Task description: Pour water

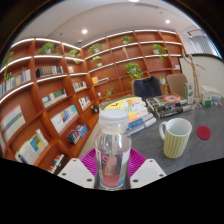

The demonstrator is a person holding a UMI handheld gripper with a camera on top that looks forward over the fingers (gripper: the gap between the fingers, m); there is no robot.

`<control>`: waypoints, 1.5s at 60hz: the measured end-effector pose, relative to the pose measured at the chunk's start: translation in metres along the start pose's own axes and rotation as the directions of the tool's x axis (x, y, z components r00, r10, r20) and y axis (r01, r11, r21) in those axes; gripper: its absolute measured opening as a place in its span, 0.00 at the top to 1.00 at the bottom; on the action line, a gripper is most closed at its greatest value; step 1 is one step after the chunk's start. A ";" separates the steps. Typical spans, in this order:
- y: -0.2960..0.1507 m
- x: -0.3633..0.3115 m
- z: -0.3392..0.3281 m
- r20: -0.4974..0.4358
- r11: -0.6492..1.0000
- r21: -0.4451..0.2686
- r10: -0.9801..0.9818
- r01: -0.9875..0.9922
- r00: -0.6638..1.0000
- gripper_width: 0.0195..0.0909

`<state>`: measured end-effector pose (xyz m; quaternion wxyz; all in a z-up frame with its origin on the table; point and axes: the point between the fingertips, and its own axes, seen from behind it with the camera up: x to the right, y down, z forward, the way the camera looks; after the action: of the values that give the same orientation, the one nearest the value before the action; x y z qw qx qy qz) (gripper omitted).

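The tool (112, 168) is closed on one clear plastic bottle (112, 150), which stands upright between its two fingers with the magenta pads (91, 160) pressed against both of its sides. The bottle has a white cap (113, 119) on top, and whether there is water inside cannot be told. Taking the bottle as the landmark: one pale green mug (176, 137) stands on the grey desk (200, 155) to its right and a little beyond it, handle turned toward the bottle, well apart from it. One small red round thing (204, 131) lies on the desk further right than the mug. Behind the bottle, a spread of colourful books (135, 108) lies on the desk. To the bottle's left and beyond, wooden bookshelves (50, 95) curve around the room, with several potted plants (133, 70) on the upper shelves.
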<state>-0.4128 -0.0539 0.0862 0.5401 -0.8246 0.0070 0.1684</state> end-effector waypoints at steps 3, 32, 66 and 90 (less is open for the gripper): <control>-0.008 0.007 0.003 0.003 0.994 -0.008 0.106 -0.106 0.994 0.74; -0.089 0.043 0.022 0.164 0.424 -0.001 0.894 -0.906 0.418 0.71; -0.095 0.069 0.033 0.218 -0.044 -0.035 0.975 -0.998 -0.051 0.72; -0.194 0.132 -0.024 -0.129 0.888 0.205 0.442 -0.413 0.887 0.71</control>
<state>-0.2446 0.0282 0.2290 0.5558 -0.7644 0.2501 0.2104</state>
